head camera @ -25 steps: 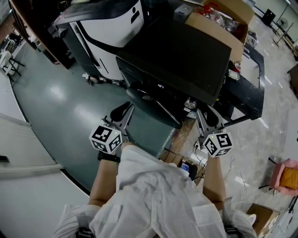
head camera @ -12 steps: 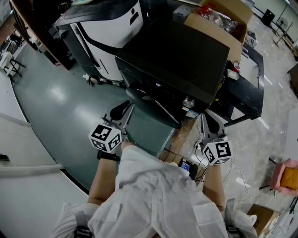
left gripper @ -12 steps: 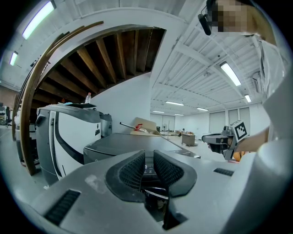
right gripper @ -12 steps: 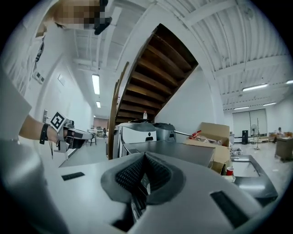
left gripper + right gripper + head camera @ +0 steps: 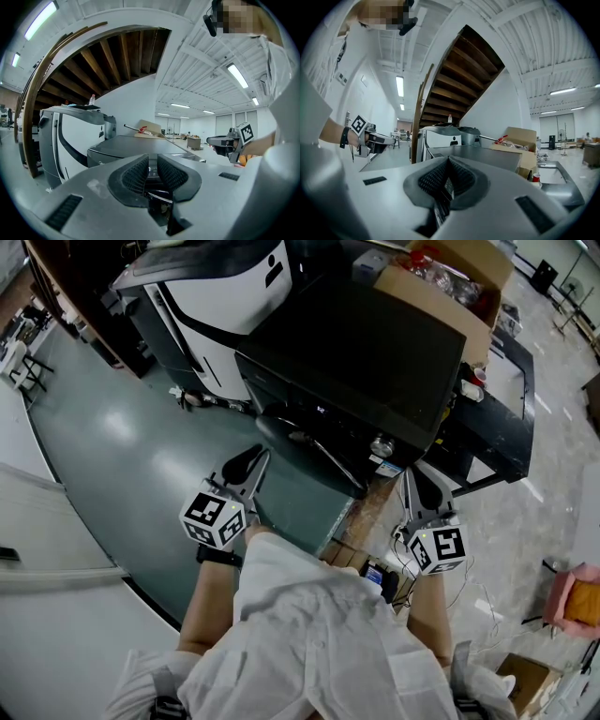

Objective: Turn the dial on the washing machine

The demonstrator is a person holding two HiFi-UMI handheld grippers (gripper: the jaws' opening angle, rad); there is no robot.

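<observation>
Over the last second our right gripper has come back off the washing machine. A second ago its tips were up at the silver dial on the front panel. Half a second ago they had already dropped away toward us, and now they hang just below and to the right of the dial, near it but not touching. We read this as a let-go, either at the end of one twist or as a reset before the next bite. We cannot read the dial's setting from here, so we cannot say how far it has turned. In the right gripper view the ribbed pads meet at their tips with nothing between them, so that gripper is closed and empty. It would have to open again before it could take the dial. Our left gripper has not moved in that time. It hovers over the green floor, well to the left of the dial and below the machine's dark front. In the left gripper view its pads stand a narrow slot apart, and only the machine's panel shows through the gap. It holds nothing and touches nothing. The dial itself sits low on the front edge of the dark machine, between our two grippers but much nearer the right one. A cardboard box rests on the machine's far corner, well clear of the work.
</observation>
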